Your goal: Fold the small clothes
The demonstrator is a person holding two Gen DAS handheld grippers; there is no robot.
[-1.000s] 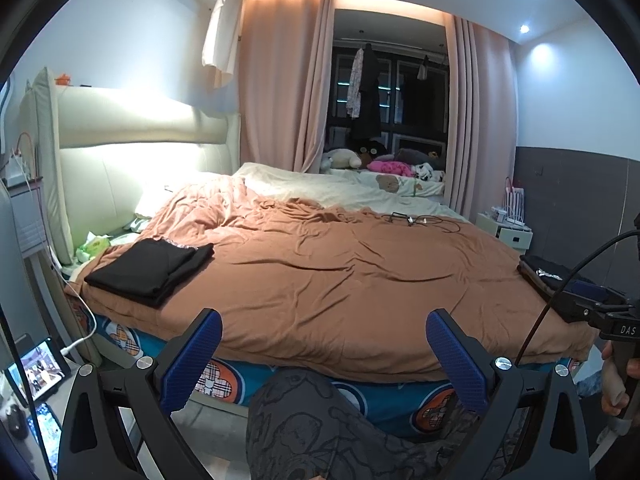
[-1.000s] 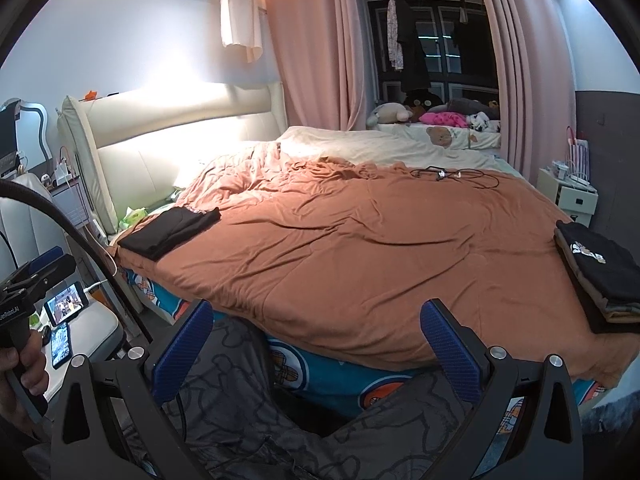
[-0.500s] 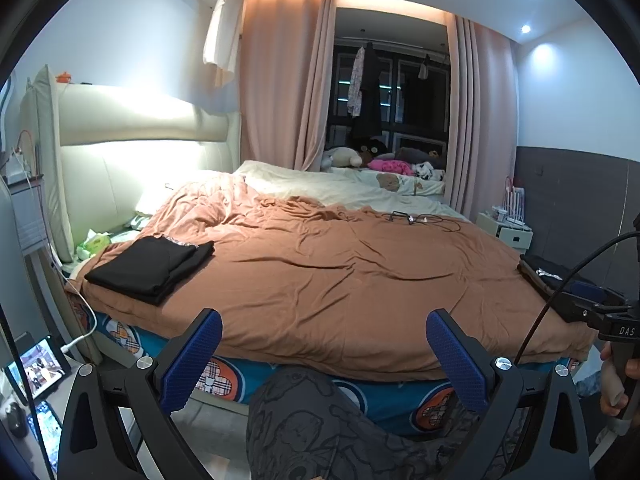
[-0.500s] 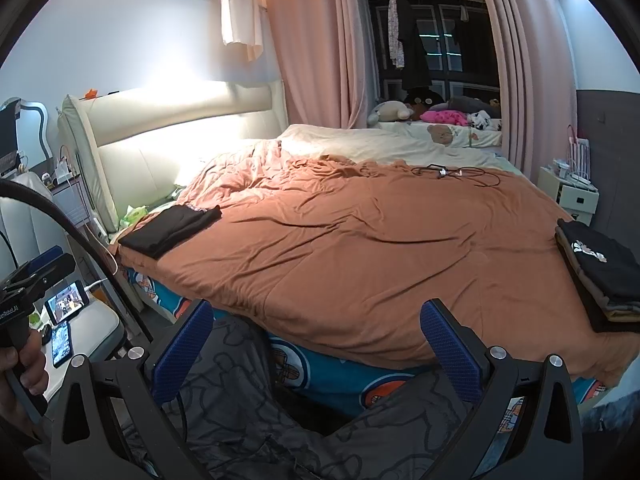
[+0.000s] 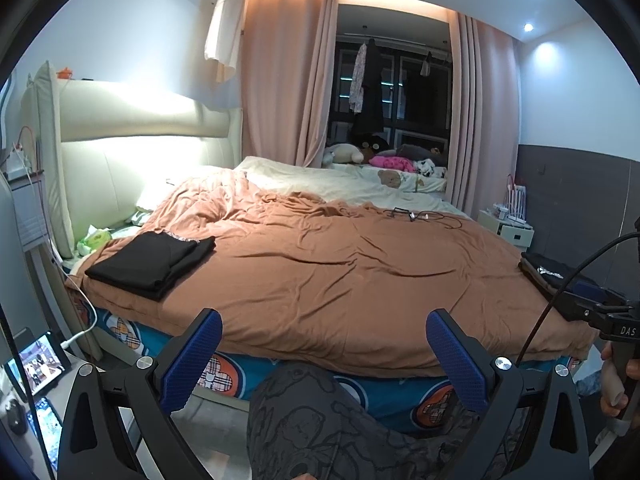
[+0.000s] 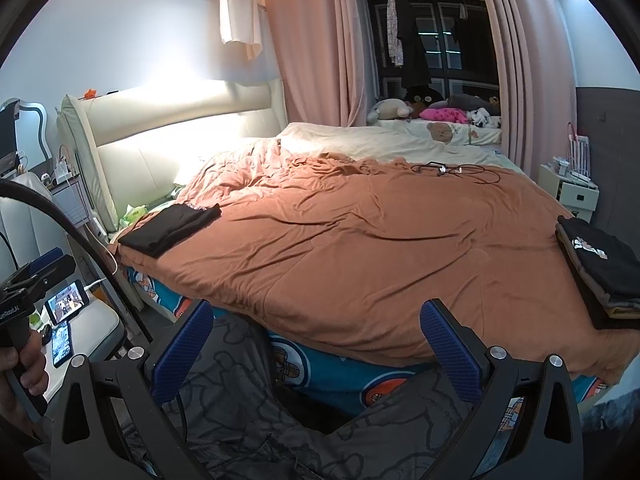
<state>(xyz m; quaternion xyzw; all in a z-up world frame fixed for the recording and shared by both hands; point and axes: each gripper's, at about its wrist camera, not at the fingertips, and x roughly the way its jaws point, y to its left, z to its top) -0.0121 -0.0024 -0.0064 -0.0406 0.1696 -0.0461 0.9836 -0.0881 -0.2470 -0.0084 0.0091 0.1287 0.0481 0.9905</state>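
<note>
bedroom held a wide bed (image 5: 340,272). black clothes (image 5: 152,258) lay folded at its headboard corner; another stack (image 6: 600,268) sat at its foot corner. left tongs (image 5: 324,354) and right tongs (image 6: 316,350) gaped wide, empty. reaching for either stack risked rumpling finished folds.

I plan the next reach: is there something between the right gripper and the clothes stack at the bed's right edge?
Nothing visible blocks it. The open right gripper faces bare brown duvet; the clothes stack sits unobstructed to its right. The cables lie far behind.
</note>
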